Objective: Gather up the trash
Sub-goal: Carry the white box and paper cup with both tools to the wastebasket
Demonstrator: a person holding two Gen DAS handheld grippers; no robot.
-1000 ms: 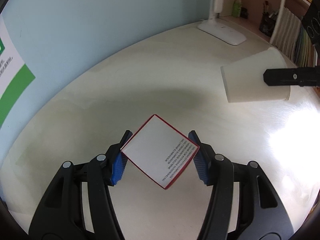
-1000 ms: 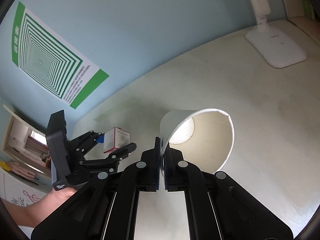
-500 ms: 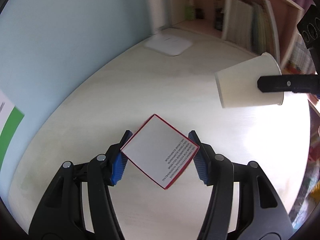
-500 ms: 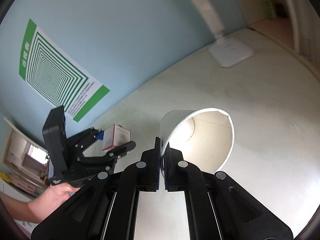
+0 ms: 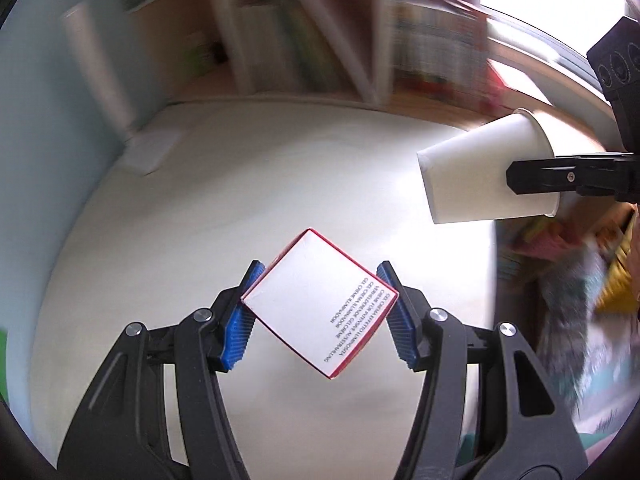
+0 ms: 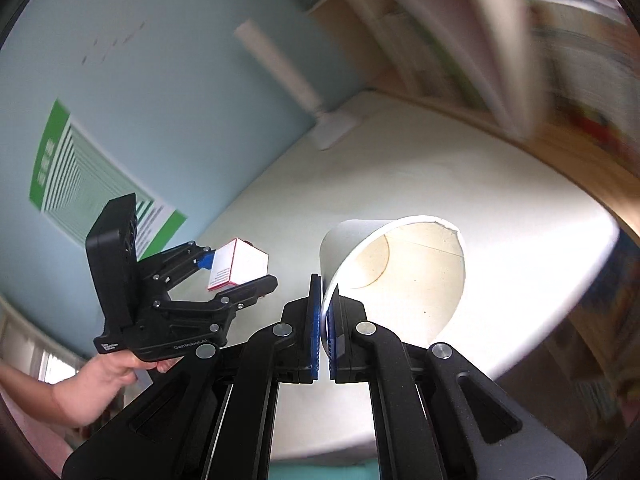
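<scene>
Two hand-held grippers, one box, one cup, both carried above the desk (image 5: 248, 200). Left hand-held gripper (image 5: 320, 316) angled down, blue pads clamped on opposite corners of the small white red-edged box (image 5: 316, 304), held corner-up like a diamond. Right hand-held gripper (image 6: 324, 320) pinched tight on the wall of the white paper cup (image 6: 404, 268), cup's long axis pointing away from it, mouth toward the camera. One hand (image 6: 108, 376) grips the left handle. Farther: blurred lamp base (image 6: 334, 130), bookshelf (image 5: 320, 40).

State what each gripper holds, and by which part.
Left gripper: the small red-edged box, clamped across two opposite corners. Right gripper: the paper cup, pinched by its rim wall.
</scene>
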